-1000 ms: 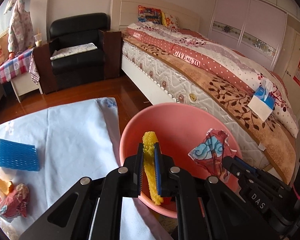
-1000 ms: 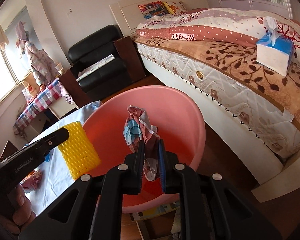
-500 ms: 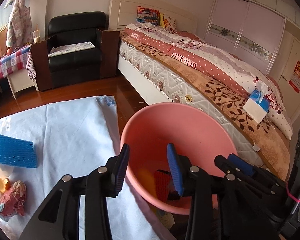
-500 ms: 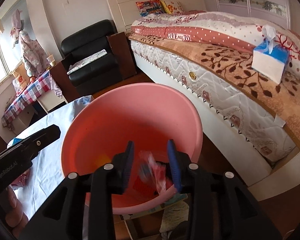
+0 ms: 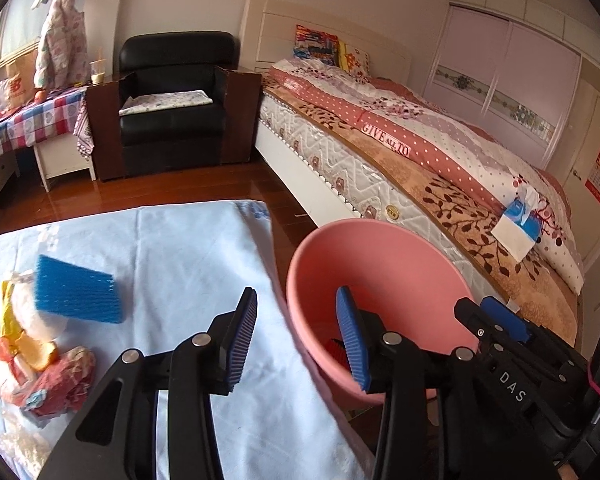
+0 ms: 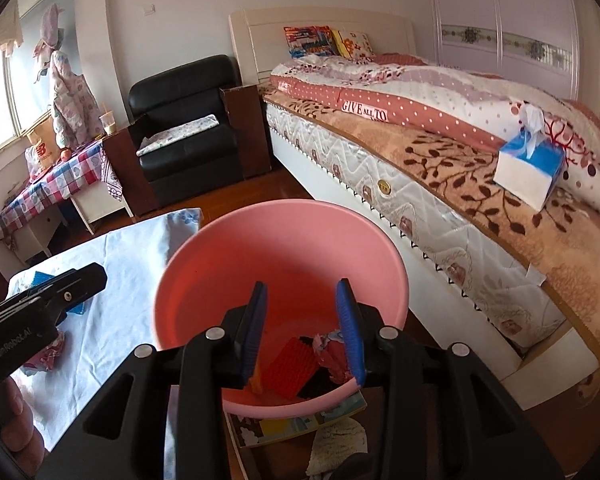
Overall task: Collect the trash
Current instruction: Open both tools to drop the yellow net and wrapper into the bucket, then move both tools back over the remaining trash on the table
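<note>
A pink basin [image 6: 284,240] stands beside the table with the pale blue cloth [image 5: 160,248]; it also shows in the left wrist view [image 5: 384,256]. Inside lie a foam net that looks red [image 6: 294,366] and a crumpled printed wrapper [image 6: 332,350]. My right gripper [image 6: 302,330] is open and empty over the basin. My left gripper [image 5: 298,334] is open and empty over the table edge and basin rim. On the cloth lie a blue foam net [image 5: 76,296], orange peel [image 5: 40,356] and a crumpled red wrapper [image 5: 56,386].
A bed [image 6: 460,160] with a blue and white tissue box [image 6: 528,168] runs along the right. A black armchair [image 5: 172,108] and a side table with a checked cloth [image 5: 28,120] stand at the back. Wooden floor [image 5: 180,188] lies between.
Both grippers opened. The yellow foam net from the left and the printed wrapper from the right dropped into the basin. The left gripper has shifted left toward the table.
</note>
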Demonstrator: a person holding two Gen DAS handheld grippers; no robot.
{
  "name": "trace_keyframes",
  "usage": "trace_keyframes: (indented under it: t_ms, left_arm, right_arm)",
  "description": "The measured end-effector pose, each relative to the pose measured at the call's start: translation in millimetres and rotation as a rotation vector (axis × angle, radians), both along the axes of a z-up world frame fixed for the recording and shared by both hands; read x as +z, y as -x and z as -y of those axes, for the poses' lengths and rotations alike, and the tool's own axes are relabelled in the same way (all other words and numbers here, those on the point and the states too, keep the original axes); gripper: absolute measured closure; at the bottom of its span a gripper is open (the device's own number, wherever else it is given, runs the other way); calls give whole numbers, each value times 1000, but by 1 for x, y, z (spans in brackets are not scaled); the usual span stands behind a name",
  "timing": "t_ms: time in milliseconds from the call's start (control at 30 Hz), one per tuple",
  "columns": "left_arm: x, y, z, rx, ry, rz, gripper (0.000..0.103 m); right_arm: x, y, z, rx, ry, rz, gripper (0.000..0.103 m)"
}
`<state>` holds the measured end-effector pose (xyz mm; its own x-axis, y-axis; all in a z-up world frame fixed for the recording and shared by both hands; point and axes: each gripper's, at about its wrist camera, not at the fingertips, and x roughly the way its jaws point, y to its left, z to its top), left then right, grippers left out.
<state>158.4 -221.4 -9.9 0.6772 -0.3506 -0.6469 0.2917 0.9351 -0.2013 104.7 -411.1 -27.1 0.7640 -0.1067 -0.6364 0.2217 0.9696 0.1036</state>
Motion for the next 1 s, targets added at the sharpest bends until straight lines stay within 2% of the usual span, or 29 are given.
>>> trace_keyframes:
  t_ms: [400, 1000]
  left_arm:
    - [6, 25, -43, 55, 2, 8, 62]
    - [21, 59, -100, 119, 31, 38, 62]
  right_arm:
    - [17, 14, -36, 37, 68, 20, 67]
    - [35, 32, -73, 81, 102, 46, 67]
